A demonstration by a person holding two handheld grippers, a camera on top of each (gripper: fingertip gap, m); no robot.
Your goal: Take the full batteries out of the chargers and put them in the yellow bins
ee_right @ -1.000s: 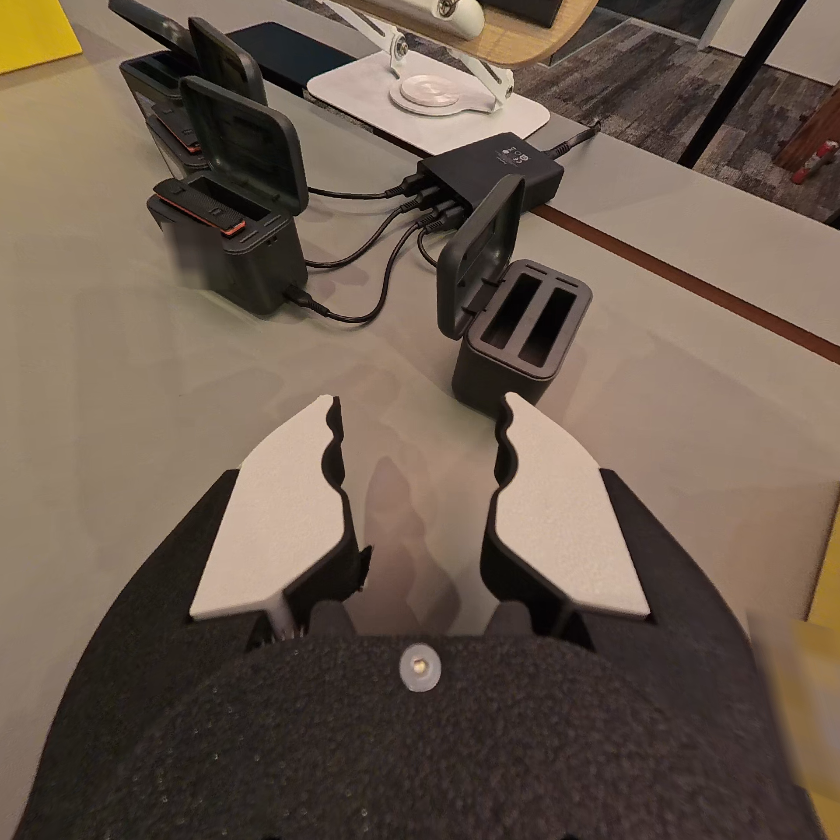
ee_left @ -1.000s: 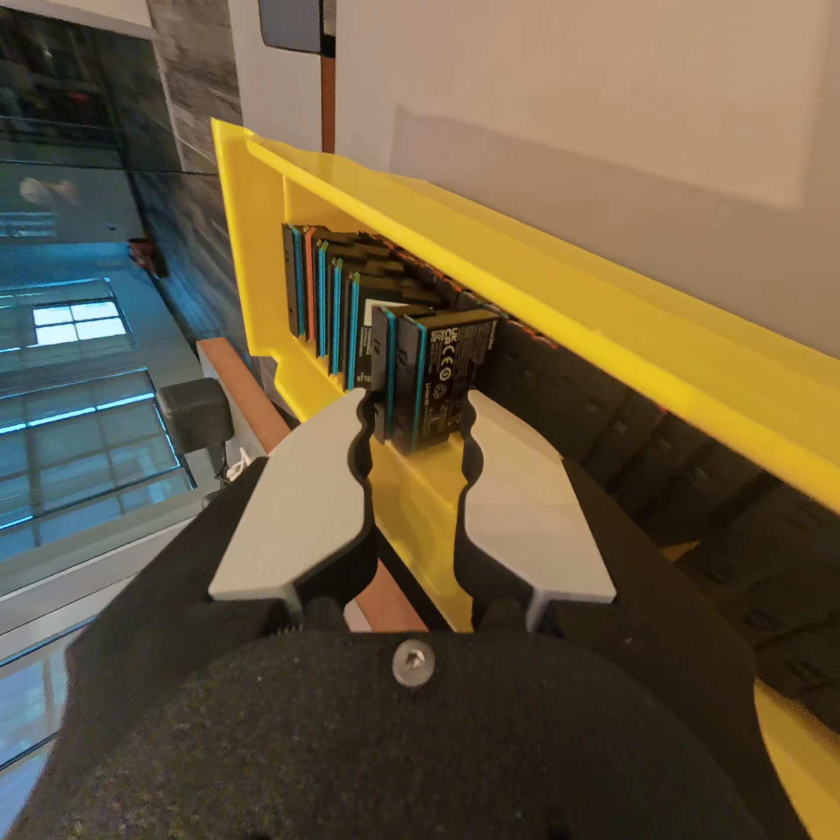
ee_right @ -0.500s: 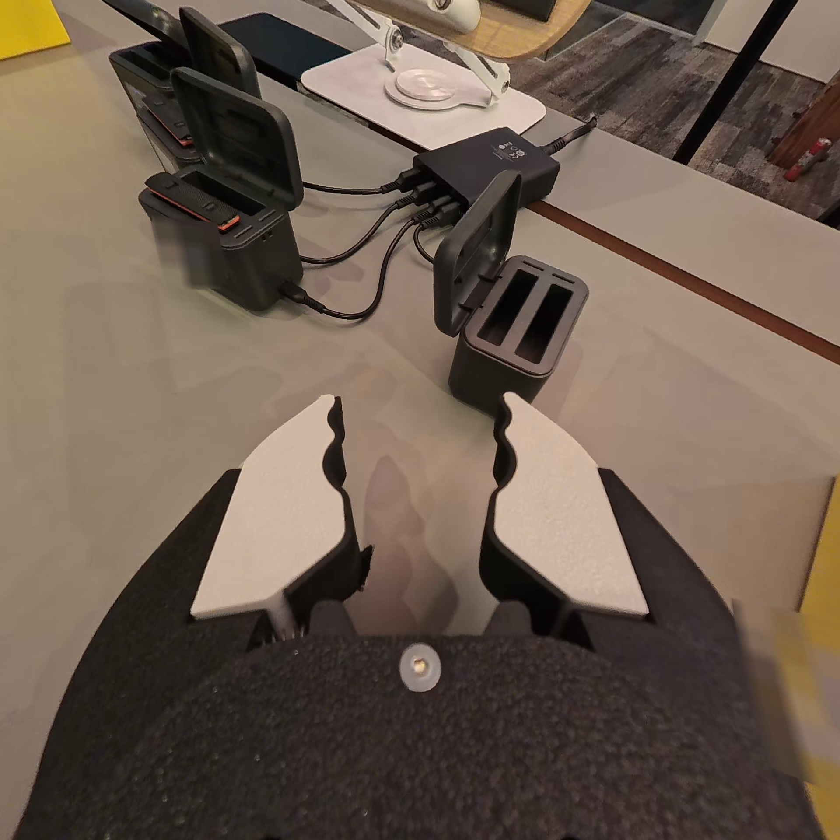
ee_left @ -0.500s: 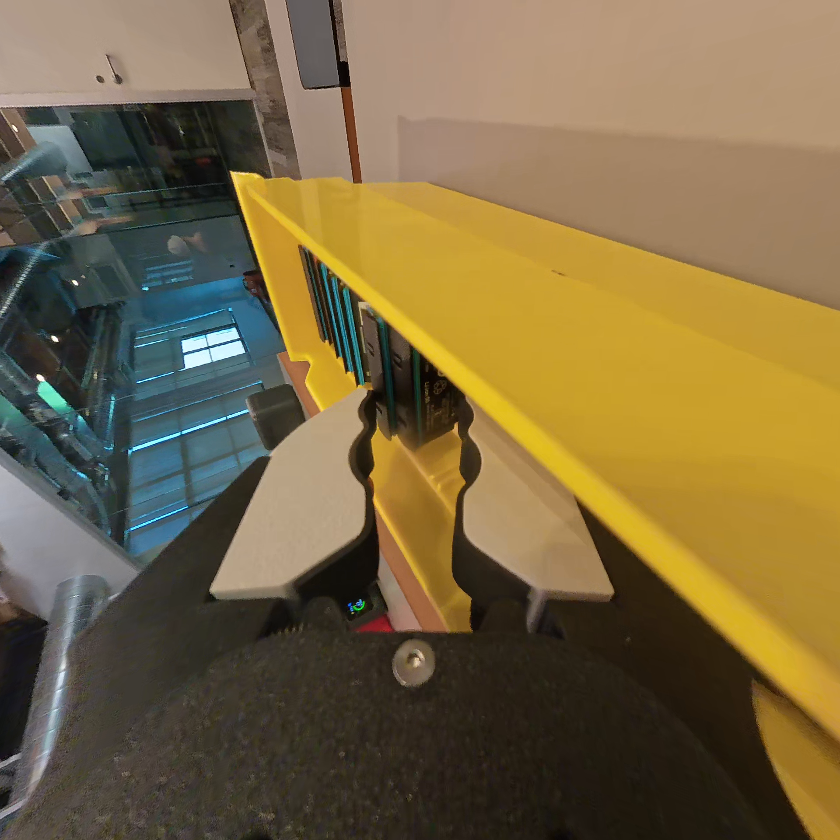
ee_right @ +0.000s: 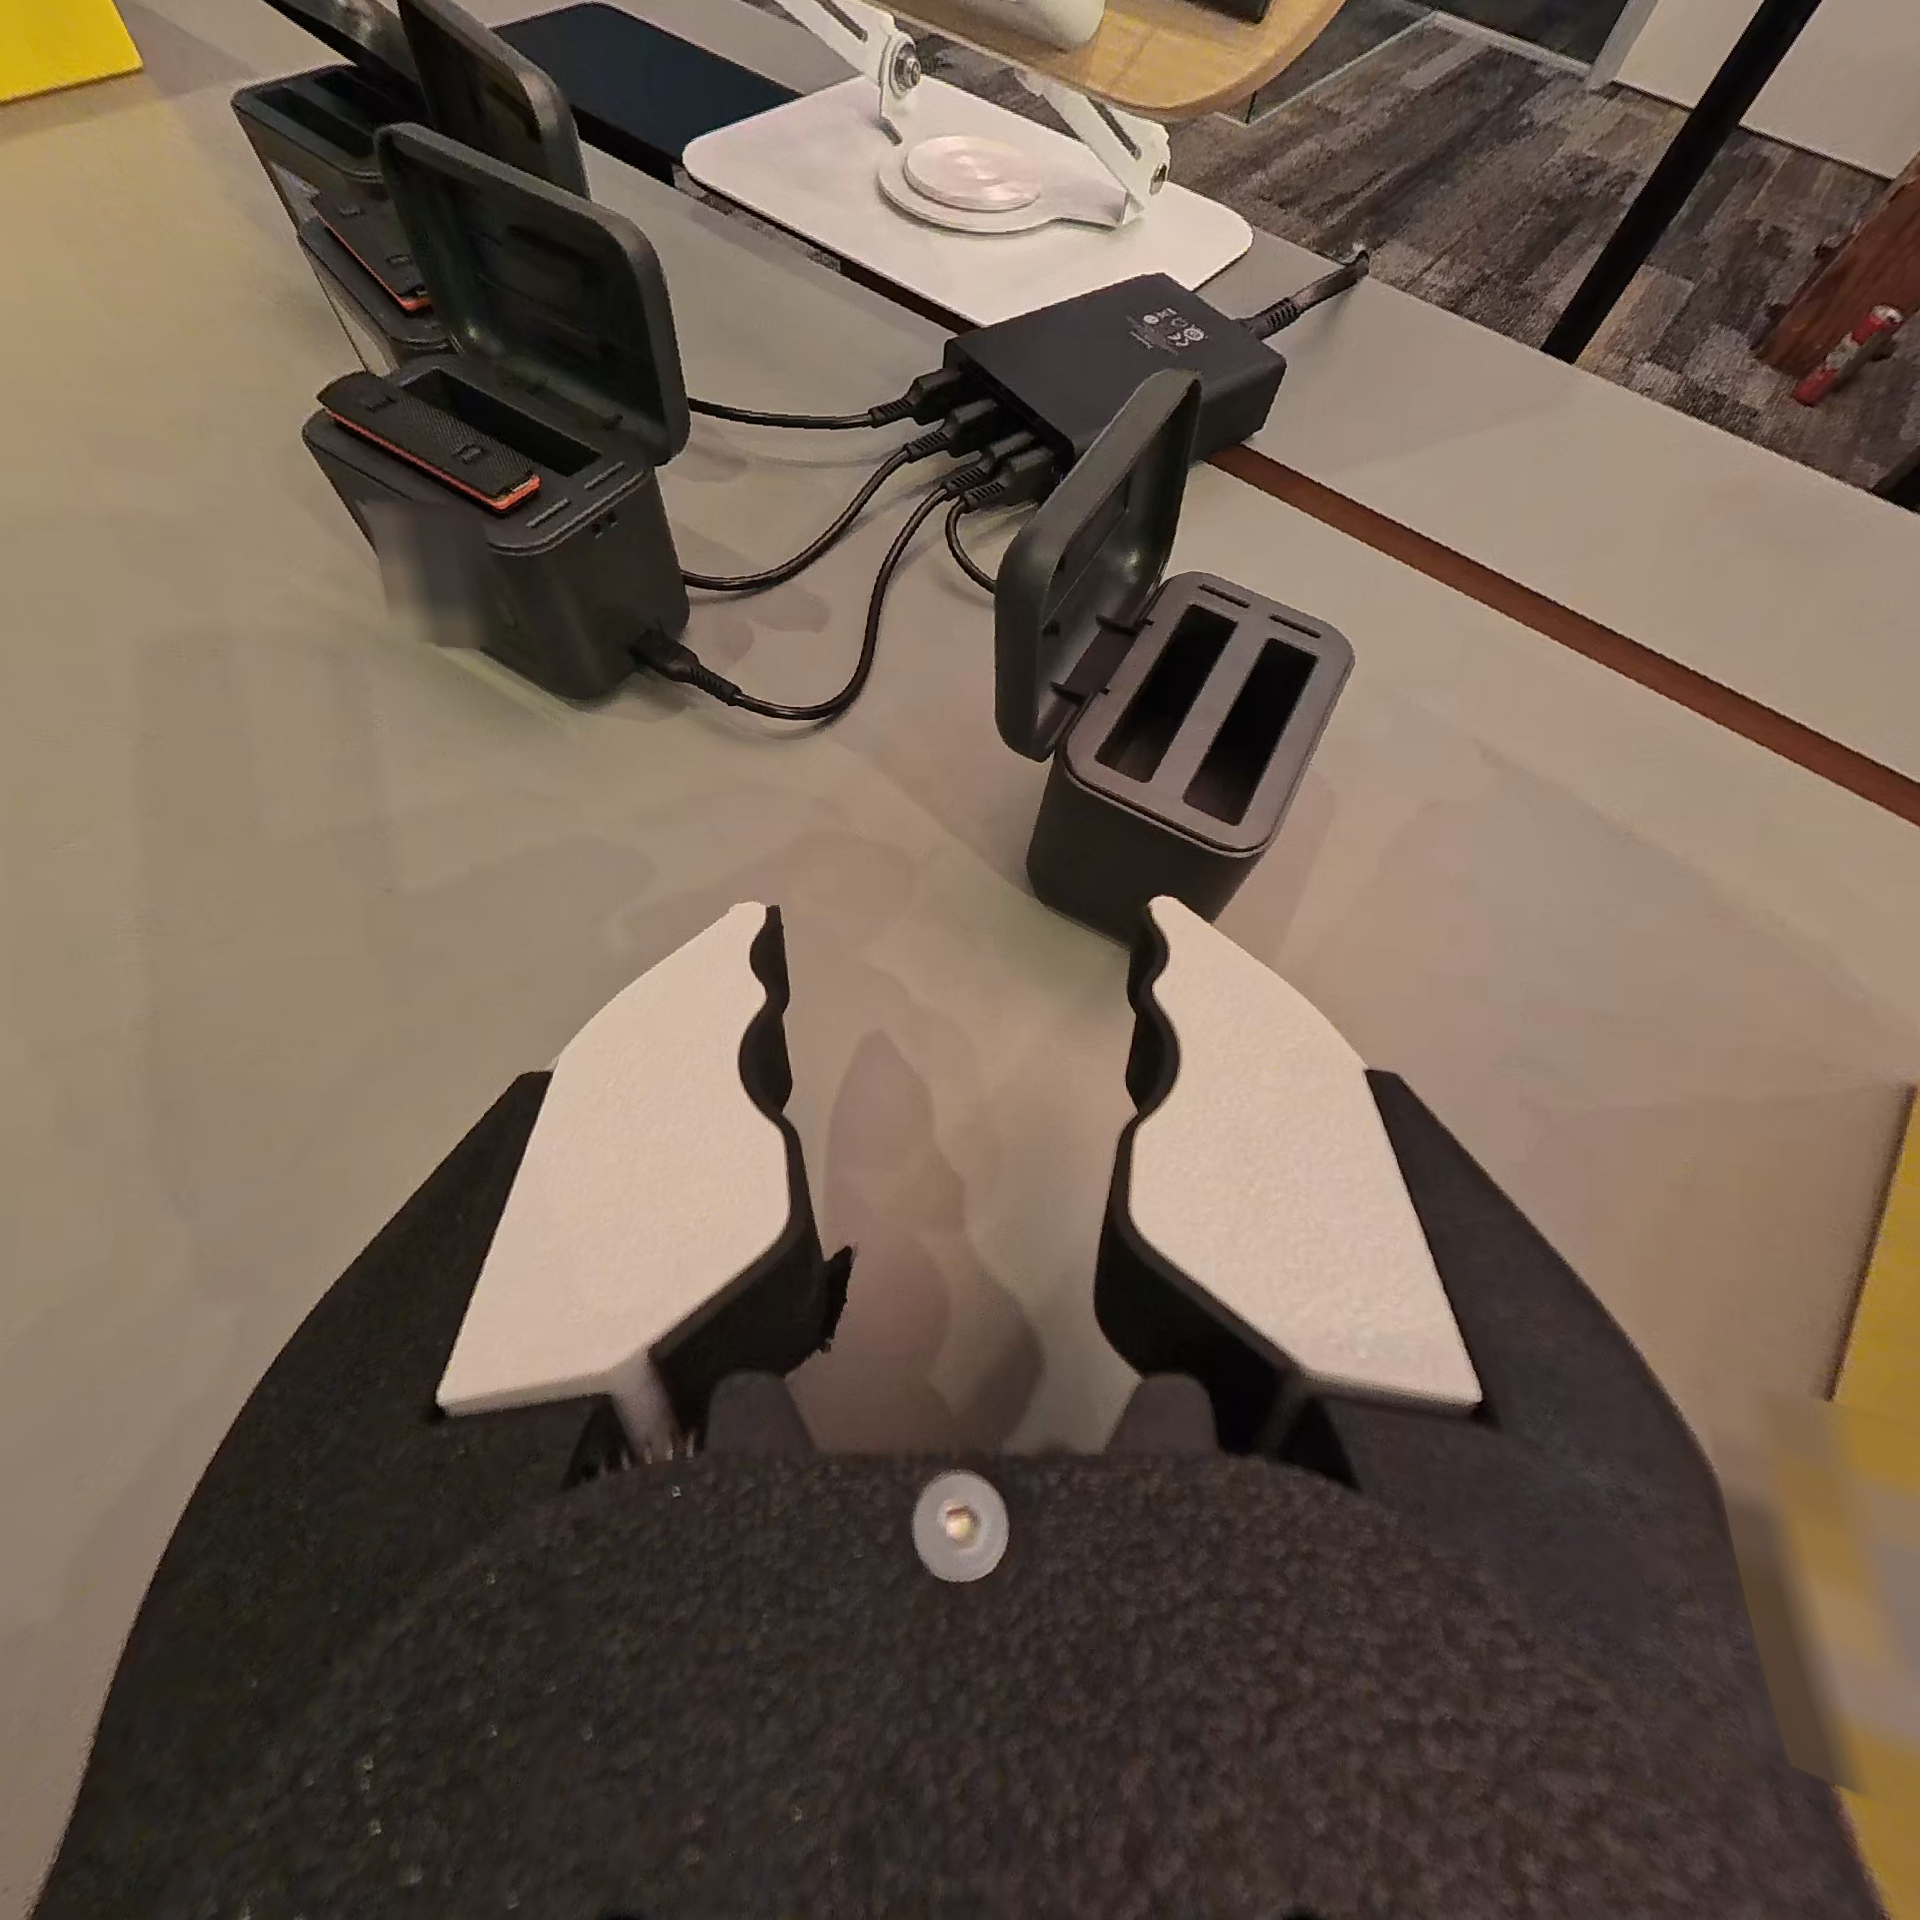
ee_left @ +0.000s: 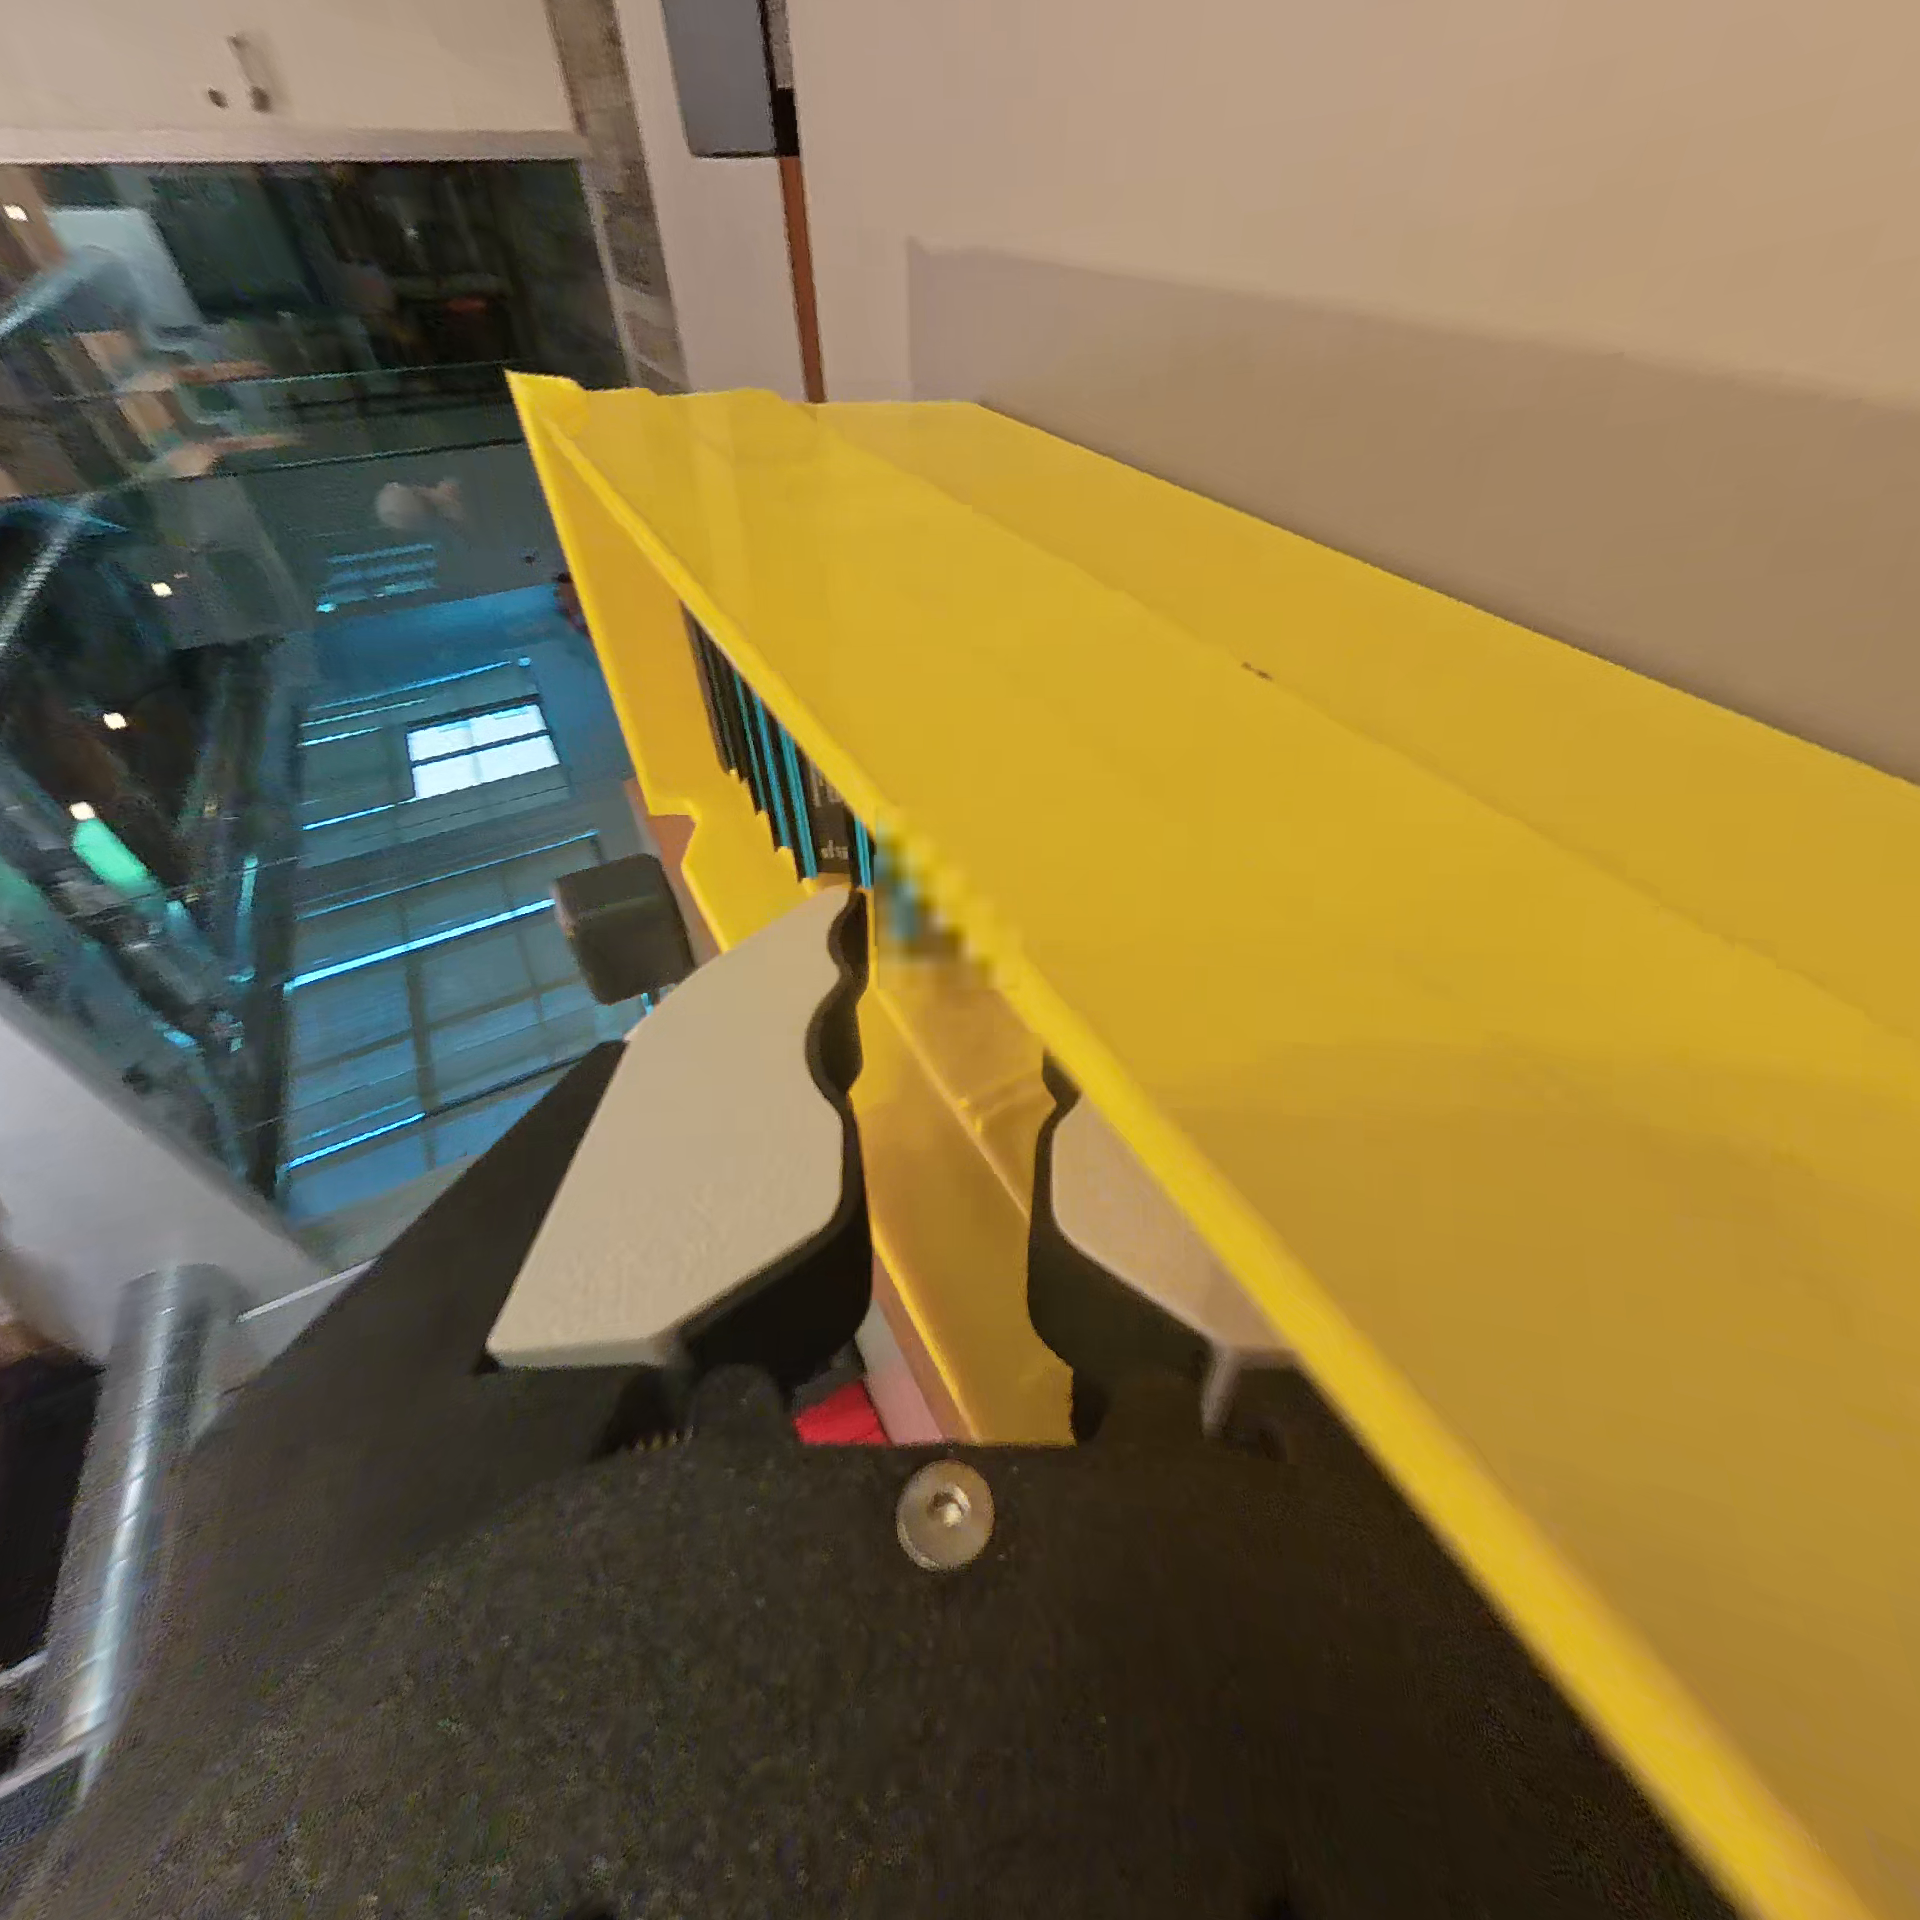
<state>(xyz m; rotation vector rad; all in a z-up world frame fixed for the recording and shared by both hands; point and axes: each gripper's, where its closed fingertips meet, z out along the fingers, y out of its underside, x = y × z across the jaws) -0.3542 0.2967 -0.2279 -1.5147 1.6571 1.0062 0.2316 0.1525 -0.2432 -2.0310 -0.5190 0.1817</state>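
In the left wrist view the yellow bin (ee_left: 1299, 935) fills the right side, seen from just below its rim. A row of black batteries (ee_left: 774, 774) with blue edges stands inside it. My left gripper (ee_left: 940, 987) is open and empty outside the bin's front wall, and the rim hides its right fingertip. In the right wrist view my right gripper (ee_right: 961, 914) is open and empty above the grey table (ee_right: 312, 935). Just ahead stands an open charger (ee_right: 1195, 748) with two empty slots. A second open charger (ee_right: 520, 582) at left holds an orange-edged battery (ee_right: 436, 447). A third charger (ee_right: 343, 177) stands behind it.
A black power hub (ee_right: 1122, 364) feeds the chargers by cables (ee_right: 862, 623). A white stand base (ee_right: 966, 197) lies behind it. Yellow bin edges show at the right (ee_right: 1881, 1247) and top left (ee_right: 52, 42). A glass railing (ee_left: 260, 727) and a wall (ee_left: 1351, 208) flank the bin. Across from one pair of fingers to the other is roughly 60 centimeters.
My left gripper has pulled back and down from the bin, leaving the two batteries standing inside; the rim now hides most of the inside. My right gripper has barely moved.
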